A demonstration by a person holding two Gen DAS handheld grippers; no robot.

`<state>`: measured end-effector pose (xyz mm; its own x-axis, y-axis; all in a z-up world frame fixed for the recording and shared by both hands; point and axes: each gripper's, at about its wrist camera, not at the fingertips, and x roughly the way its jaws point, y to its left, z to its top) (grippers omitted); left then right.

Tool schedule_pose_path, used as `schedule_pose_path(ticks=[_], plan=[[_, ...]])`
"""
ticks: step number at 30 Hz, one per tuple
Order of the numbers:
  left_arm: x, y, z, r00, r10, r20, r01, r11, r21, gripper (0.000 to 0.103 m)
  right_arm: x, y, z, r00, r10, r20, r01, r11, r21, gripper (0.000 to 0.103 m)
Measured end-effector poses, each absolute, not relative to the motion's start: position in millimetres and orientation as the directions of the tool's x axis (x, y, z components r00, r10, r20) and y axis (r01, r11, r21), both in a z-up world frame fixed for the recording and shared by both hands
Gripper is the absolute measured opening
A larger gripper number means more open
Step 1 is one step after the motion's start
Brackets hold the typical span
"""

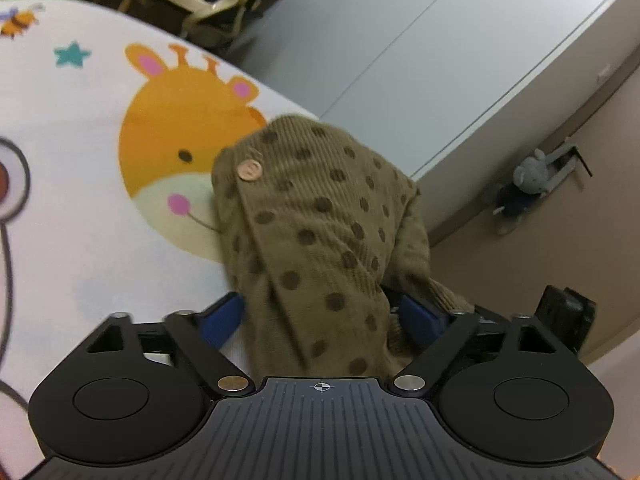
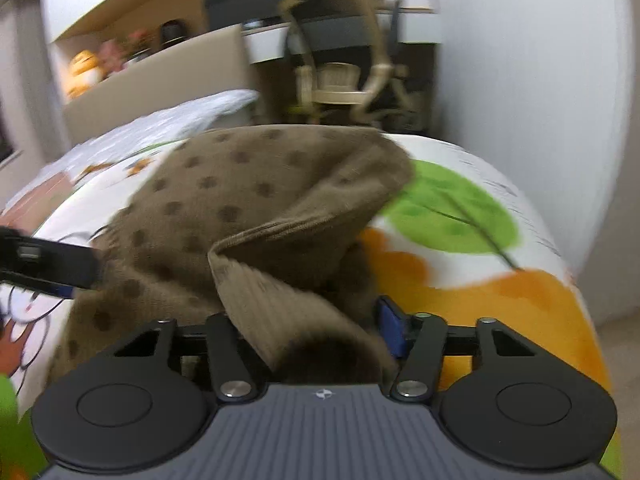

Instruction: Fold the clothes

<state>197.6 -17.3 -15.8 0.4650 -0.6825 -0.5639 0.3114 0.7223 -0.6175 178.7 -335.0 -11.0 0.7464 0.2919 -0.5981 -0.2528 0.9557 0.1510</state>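
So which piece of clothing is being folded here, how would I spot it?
Find the white cartoon blanket with the orange giraffe face. Over it hangs a garment gripped by both hand-held grippers: olive-brown ribbed knit with dark dots and one pinkish button.

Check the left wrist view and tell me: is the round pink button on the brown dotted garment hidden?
No. The round pink button shows plainly on the brown dotted corduroy garment, above the left tongs.

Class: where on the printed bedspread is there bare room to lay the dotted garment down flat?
Bare bedspread lies left of the brown dotted corduroy garment, over the giraffe print, and right of it over the green leaf print. Crowded between both grippers.
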Motion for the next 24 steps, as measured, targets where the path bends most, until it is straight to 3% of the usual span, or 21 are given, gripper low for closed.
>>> schedule_pose_path(ticks=[1, 5, 9, 15, 17, 19, 23, 24], plan=[[197.9, -16.1, -17.4, 0.471, -0.675, -0.568, 0.305, 0.729, -0.613, 0.082, 179.4, -323.0, -8.2, 0.741, 0.308, -0.597, -0.279, 0.95, 0.144, 0.044], [198.2, 15.9, -12.8, 0.524, -0.645, -0.556, 0.268, 0.745, -0.611, 0.074, 185.5, -284.1, -3.3, 0.726, 0.348, -0.594, -0.339, 0.932, 0.132, 0.041], [183.2, 65.8, 0.2, 0.593, -0.584, -0.554, 0.235, 0.784, -0.575, 0.074, 184.0, -236.3, 1.5, 0.677, 0.447, -0.584, -0.45, 0.88, 0.152, 0.039], [159.9, 130.4, 10.3, 0.688, -0.399, -0.605, 0.092, 0.876, -0.473, 0.074, 172.3, -190.0, 12.1, 0.655, 0.529, -0.539, -0.542, 0.827, 0.153, 0.041], [155.3, 139.7, 22.3, 0.728, -0.358, -0.585, 0.083, 0.892, -0.444, 0.074, 172.0, -198.6, 18.0, 0.697, 0.492, -0.522, -0.51, 0.852, 0.121, 0.046], [153.9, 139.0, 36.0, 0.762, -0.353, -0.543, 0.11, 0.897, -0.429, 0.074, 174.2, -210.1, 21.7, 0.734, 0.437, -0.52, -0.47, 0.879, 0.077, 0.06], [166.1, 117.4, 55.7, 0.785, -0.426, -0.45, 0.211, 0.867, -0.451, 0.077, 180.2, -230.5, 22.9, 0.752, 0.344, -0.562, -0.408, 0.913, 0.014, 0.072], [171.4, 109.7, 57.8, 0.783, -0.448, -0.432, 0.236, 0.856, -0.46, 0.079, 179.0, -235.6, 24.2, 0.753, 0.336, -0.566, -0.401, 0.916, 0.012, 0.08]])
